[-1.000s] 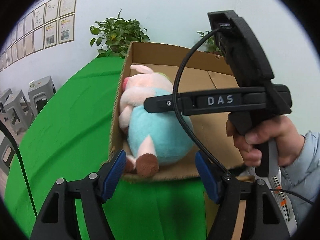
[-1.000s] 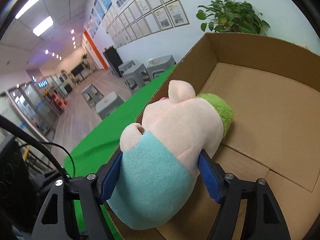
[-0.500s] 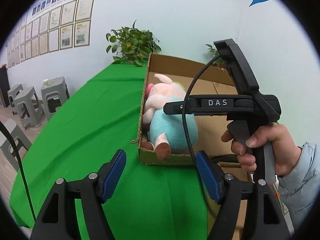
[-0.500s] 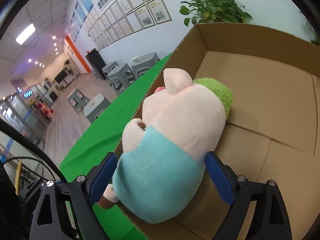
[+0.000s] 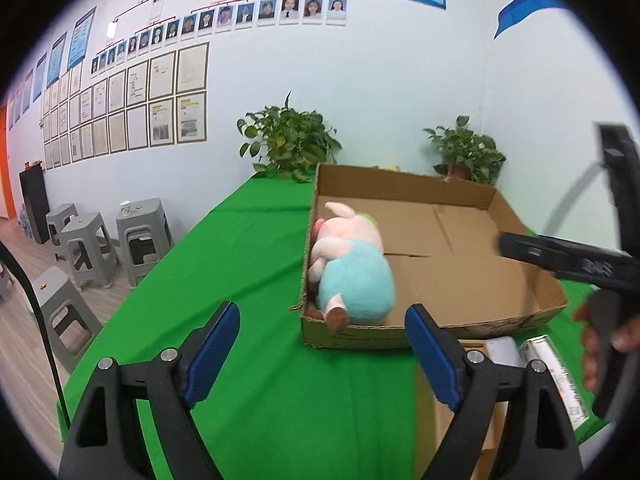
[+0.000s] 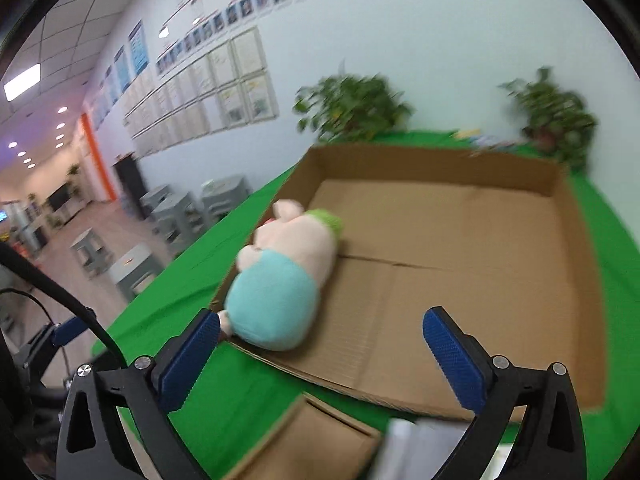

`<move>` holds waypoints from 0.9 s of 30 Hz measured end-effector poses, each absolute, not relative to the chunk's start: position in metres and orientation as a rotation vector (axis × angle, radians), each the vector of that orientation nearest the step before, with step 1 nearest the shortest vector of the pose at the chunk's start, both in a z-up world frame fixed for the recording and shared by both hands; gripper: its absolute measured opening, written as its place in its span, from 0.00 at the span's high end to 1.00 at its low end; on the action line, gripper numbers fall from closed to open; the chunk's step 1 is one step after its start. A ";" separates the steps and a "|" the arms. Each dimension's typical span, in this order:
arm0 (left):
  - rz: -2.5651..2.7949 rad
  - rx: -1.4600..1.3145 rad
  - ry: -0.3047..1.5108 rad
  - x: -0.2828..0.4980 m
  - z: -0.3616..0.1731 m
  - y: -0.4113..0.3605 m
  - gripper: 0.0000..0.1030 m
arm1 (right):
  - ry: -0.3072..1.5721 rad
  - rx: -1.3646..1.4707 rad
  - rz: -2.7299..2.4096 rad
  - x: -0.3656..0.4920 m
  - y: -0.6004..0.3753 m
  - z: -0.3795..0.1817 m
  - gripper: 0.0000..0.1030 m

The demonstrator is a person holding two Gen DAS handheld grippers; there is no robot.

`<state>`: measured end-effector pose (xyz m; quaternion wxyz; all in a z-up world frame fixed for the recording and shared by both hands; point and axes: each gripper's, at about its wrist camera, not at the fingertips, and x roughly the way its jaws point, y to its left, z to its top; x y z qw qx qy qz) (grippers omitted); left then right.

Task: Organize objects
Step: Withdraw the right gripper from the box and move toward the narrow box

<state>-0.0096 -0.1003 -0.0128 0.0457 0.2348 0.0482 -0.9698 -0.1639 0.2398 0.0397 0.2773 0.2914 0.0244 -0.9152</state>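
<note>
A plush pig [image 5: 352, 276] with a teal body, pink head and green cap lies on its side in the near left corner of a shallow cardboard box [image 5: 472, 256]. In the right wrist view the plush pig [image 6: 280, 292] rests against the left wall of the box [image 6: 460, 260]. My left gripper [image 5: 322, 320] hovers over the green cloth in front of the box, jaws opening, nothing between them. My right gripper [image 6: 320, 320] is drawn back over the box's near edge, jaws opening wide and free of the toy. Its black body [image 5: 560, 256] shows at the right, held by a hand [image 5: 600, 344].
The green tablecloth [image 5: 240, 260] covers a long table. A smaller cardboard box [image 5: 452, 420], a white box [image 5: 500, 352] and a printed packet [image 5: 548, 364] lie near the front edge. Two potted plants [image 5: 288, 140] [image 5: 464, 152] stand behind the box. Grey stools [image 5: 140, 236] stand left of the table.
The right gripper has let go of the plush pig and pulled back and up out of the box. The left gripper has backed away too and its jaws have widened. The pig stays in the box.
</note>
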 end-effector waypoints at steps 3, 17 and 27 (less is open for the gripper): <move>-2.996 0.713 0.157 0.000 -0.007 -0.092 0.18 | 0.046 0.735 -2.572 -0.119 0.280 0.054 0.01; -3.104 0.750 0.107 0.014 0.001 -0.038 0.18 | 0.053 0.784 -2.663 -0.009 0.354 0.047 0.19; -3.081 0.804 0.045 -0.004 -0.020 -0.030 0.98 | 0.104 0.776 -2.726 -0.023 0.358 0.028 0.76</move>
